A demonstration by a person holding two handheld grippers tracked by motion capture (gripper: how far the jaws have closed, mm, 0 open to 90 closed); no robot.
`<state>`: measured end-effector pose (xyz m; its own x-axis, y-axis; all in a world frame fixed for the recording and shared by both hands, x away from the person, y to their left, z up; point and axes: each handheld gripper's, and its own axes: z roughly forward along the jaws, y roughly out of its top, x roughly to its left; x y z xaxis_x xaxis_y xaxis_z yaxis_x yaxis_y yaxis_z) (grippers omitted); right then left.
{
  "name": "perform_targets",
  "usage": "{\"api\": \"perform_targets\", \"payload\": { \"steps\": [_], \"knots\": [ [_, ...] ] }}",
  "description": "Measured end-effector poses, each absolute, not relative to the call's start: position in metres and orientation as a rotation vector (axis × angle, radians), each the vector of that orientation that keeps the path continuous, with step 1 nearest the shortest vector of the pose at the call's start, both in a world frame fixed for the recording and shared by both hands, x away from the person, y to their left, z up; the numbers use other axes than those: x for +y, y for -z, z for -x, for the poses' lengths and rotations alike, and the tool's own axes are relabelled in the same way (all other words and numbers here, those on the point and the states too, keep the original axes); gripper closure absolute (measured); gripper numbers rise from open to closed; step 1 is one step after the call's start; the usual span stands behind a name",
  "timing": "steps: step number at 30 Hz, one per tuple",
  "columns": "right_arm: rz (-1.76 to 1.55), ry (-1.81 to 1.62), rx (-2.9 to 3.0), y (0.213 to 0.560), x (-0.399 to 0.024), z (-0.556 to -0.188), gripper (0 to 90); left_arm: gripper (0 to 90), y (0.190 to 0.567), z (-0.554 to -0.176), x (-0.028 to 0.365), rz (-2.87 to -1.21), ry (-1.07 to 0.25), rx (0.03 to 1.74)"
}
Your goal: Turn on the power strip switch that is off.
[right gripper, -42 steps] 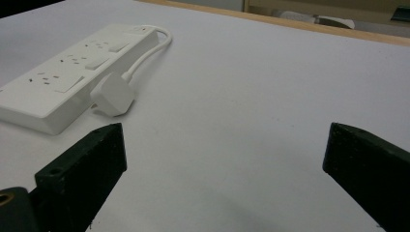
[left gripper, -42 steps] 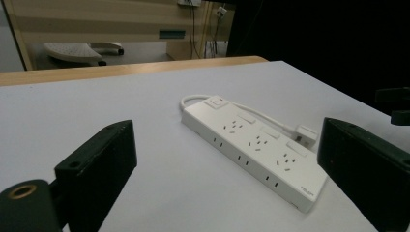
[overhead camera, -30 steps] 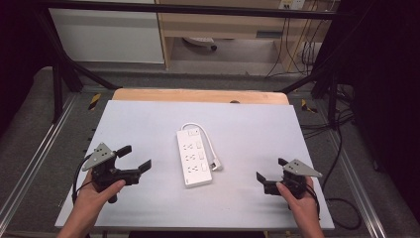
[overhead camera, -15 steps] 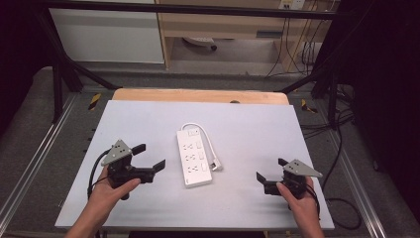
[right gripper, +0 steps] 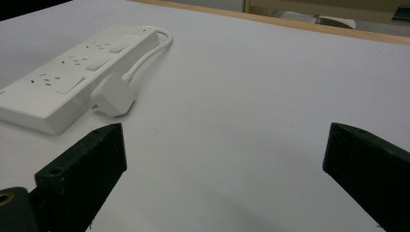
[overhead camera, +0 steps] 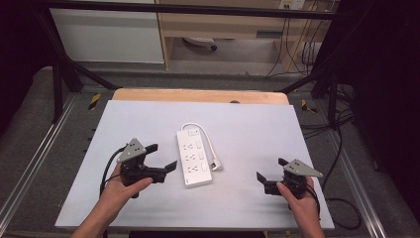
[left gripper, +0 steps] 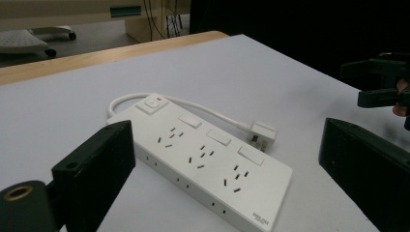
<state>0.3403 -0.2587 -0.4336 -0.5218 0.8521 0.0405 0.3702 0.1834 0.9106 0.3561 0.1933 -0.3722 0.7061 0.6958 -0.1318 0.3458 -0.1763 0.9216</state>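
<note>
A white power strip (overhead camera: 192,157) lies flat in the middle of the white table (overhead camera: 247,129), its short cable looping round to a white plug (overhead camera: 217,166) lying loose by its right side. My left gripper (overhead camera: 161,156) stands open just left of the strip's near end, jaws pointing at it. In the left gripper view the strip (left gripper: 208,159) lies close ahead between the open jaws, the plug (left gripper: 263,130) behind it. My right gripper (overhead camera: 271,168) is open and empty near the front right, well apart from the plug (right gripper: 113,94) and strip (right gripper: 63,77).
A wooden strip (overhead camera: 198,95) borders the table's far edge. Metal rails (overhead camera: 29,163) run along both sides, and cables (overhead camera: 341,148) hang off to the right. Bare table surface lies between the strip and my right gripper (left gripper: 382,79).
My left gripper has moved right across the table and now sits close beside the power strip's near end. The right gripper and the strip have stayed put.
</note>
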Motion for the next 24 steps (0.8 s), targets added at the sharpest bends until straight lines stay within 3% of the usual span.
{"api": "perform_targets", "payload": {
  "steps": [24],
  "knots": [
    [-1.142,-1.317,1.979,0.433,-0.259,-0.340,2.2,6.4,0.382,-0.367,0.162,-1.844,-0.336,0.799]
  ]
}}
